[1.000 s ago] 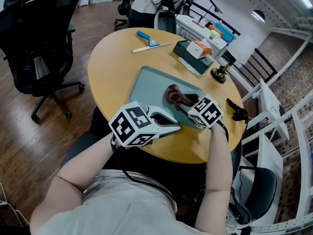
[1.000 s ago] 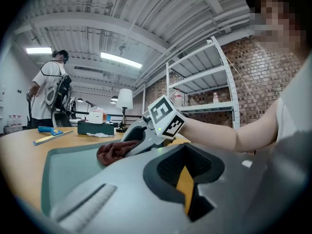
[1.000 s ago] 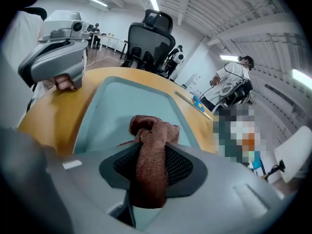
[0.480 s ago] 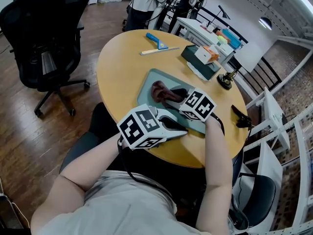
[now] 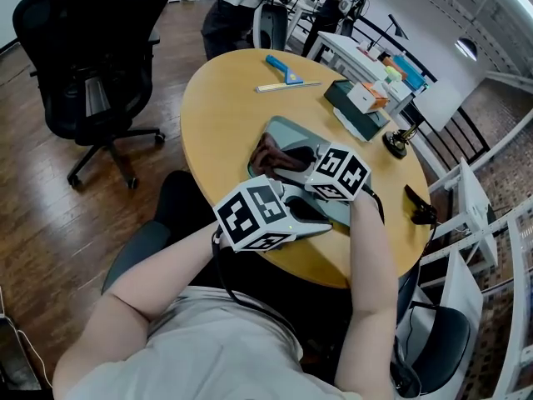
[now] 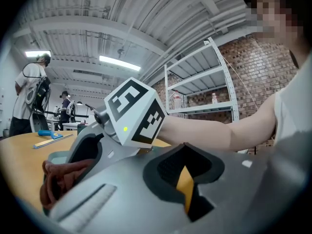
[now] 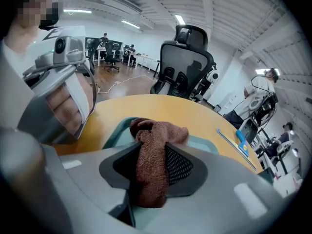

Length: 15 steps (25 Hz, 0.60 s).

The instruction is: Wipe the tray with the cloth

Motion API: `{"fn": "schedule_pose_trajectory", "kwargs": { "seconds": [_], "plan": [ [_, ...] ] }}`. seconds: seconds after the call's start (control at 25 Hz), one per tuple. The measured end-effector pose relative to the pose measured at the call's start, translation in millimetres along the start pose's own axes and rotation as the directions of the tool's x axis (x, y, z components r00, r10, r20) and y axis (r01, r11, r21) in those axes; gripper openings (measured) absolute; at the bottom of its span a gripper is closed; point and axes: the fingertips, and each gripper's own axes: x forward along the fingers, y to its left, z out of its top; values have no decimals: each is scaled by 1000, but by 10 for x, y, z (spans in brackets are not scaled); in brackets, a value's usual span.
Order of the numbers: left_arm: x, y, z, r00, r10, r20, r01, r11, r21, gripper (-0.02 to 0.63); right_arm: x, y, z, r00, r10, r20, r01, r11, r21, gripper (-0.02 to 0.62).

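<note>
Well, right tongs (image 7: pixel 152 179): clamped on the brown cloth (image 7: pixel 155 150), with a fold pinched between the mesh pads and a bunched end sticking out past the tips.
Cloth's place: heaped on the teal tray (image 5: pixel 291 130), towards its left end in the head view, right at my right tips.
Left tongs (image 6: pixel 187 191): jaws only a slit apart, with nothing in the gap but yellow tabletop showing through. They sat at the tray's near edge, and the cloth lay ahead of them, untouched.
Tray: flat on the round wooden table (image 5: pixel 221 98) in front of me.
Tongs together: close beside each other over the tray's near side.
</note>
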Motion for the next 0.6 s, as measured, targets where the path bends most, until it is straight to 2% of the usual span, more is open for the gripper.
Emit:
{"fn": "schedule_pose_trajectory", "kwargs": {
  "seconds": [0.24, 0.6],
  "plan": [
    [-18, 3, -4, 1000, -3, 2, 3, 1000, 2, 322, -170, 121, -136, 1000, 24, -11, -24, 1000, -1, 135],
    [-18, 8, -10, 1000, -16, -5, 16, 1000, -10, 322, -561, 184, -565, 999, -52, -5, 52, 995, 85, 137]
  ]
}}
